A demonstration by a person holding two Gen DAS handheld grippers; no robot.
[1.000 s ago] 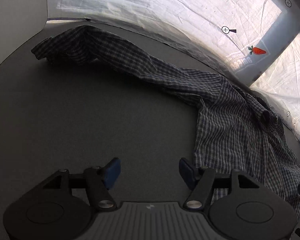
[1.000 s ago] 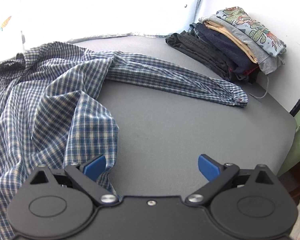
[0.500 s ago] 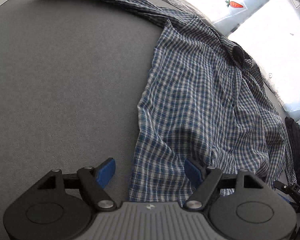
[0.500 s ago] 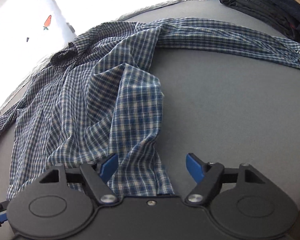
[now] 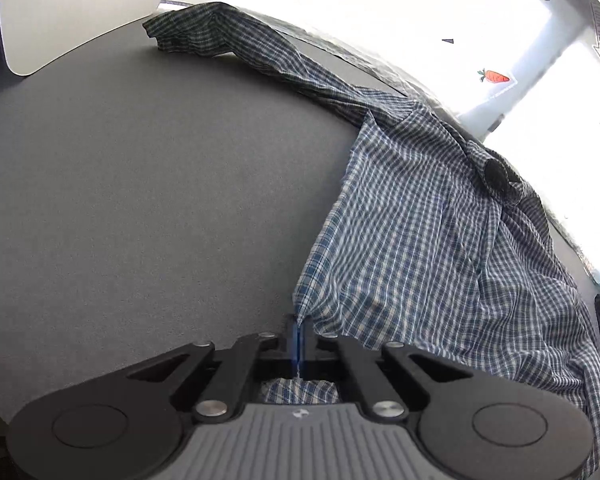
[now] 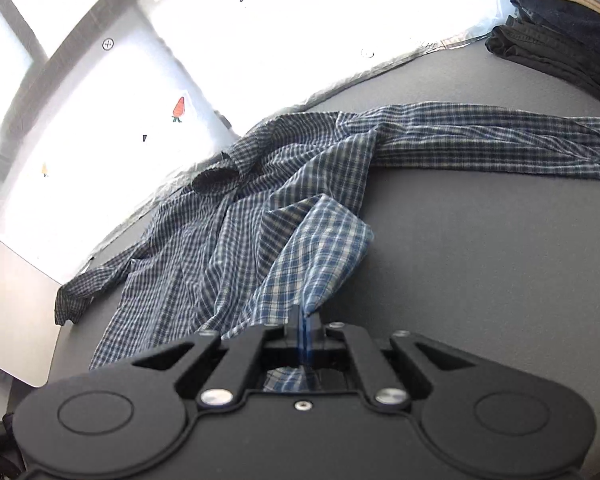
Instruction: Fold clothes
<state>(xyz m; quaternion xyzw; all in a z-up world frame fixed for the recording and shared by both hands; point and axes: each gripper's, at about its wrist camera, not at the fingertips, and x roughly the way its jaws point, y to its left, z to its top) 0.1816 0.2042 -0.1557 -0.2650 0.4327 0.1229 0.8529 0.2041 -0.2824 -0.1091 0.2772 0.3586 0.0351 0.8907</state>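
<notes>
A blue and white checked shirt (image 5: pixel 420 240) lies spread on the dark grey table (image 5: pixel 140 200), collar toward the bright back wall. My left gripper (image 5: pixel 299 330) is shut on the shirt's hem at its left corner; cloth shows pinched between the blue pads and bunched behind them. In the right wrist view the same shirt (image 6: pixel 260 220) has one sleeve stretched out to the right and the other to the left. My right gripper (image 6: pixel 305 330) is shut on the hem at the right corner, and the fabric rises in a fold from its pads.
A stack of folded clothes (image 6: pixel 560 24) sits at the back right of the table (image 6: pixel 480 280). A white backdrop with a carrot sticker (image 5: pixel 494 76) stands along the far edge. A white panel (image 5: pixel 60 12) stands at the back left.
Both grippers went from open beside the hem to shut on it, one at each lower corner. The pinched cloth has lifted slightly off the table.
</notes>
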